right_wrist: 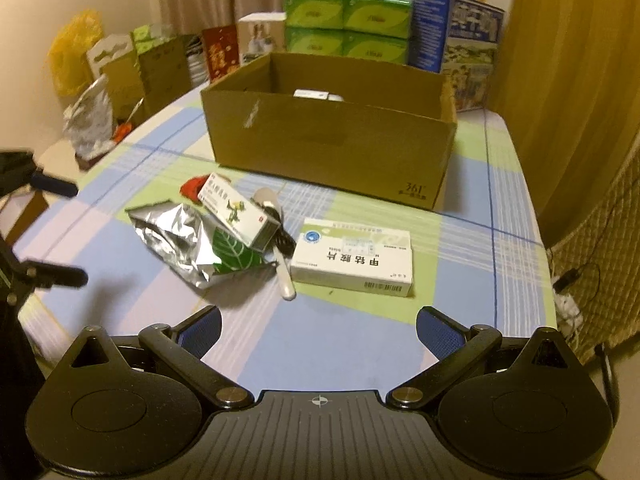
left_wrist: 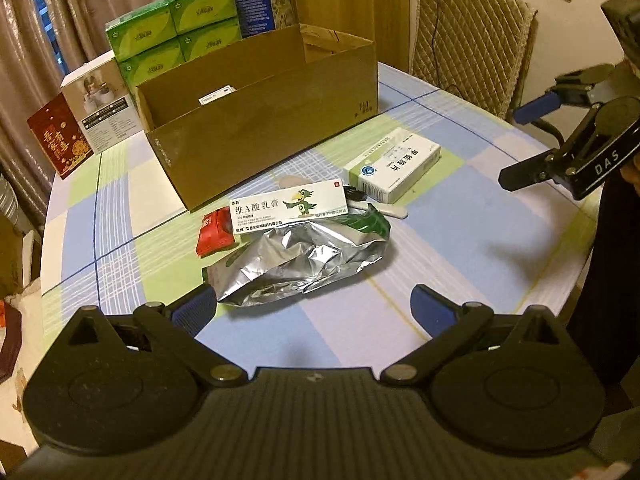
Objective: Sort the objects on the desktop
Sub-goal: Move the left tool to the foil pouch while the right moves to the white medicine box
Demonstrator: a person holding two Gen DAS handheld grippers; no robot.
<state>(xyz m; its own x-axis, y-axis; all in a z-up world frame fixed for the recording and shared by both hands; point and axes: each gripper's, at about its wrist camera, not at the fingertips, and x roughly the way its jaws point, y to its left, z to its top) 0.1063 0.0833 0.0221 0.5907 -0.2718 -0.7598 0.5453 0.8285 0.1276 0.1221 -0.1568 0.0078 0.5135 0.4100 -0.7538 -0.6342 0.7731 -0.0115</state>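
Observation:
An open cardboard box point(left_wrist: 256, 136) point(right_wrist: 332, 144) stands on the checked tablecloth, with small white items inside. In front of it lie a crumpled silver foil bag point(left_wrist: 300, 264) point(right_wrist: 180, 240), a long white ointment carton with a green bird point(left_wrist: 288, 206) point(right_wrist: 238, 210), a red packet point(left_wrist: 214, 232) point(right_wrist: 191, 187), a white-green medicine box point(left_wrist: 394, 164) point(right_wrist: 352, 258) and a white stick point(left_wrist: 384, 212) point(right_wrist: 285, 276). My left gripper point(left_wrist: 314, 310) is open just before the foil bag. My right gripper point(right_wrist: 318, 330) is open, short of the medicine box, and holds nothing.
Green tissue packs point(left_wrist: 176, 36) point(right_wrist: 348, 24), a blue carton point(right_wrist: 456, 40), a white box point(left_wrist: 102, 104) and a red box point(left_wrist: 60, 140) stand behind the cardboard box. A padded chair point(left_wrist: 468, 40) is at the table's far side. Bags point(right_wrist: 88, 120) crowd the left.

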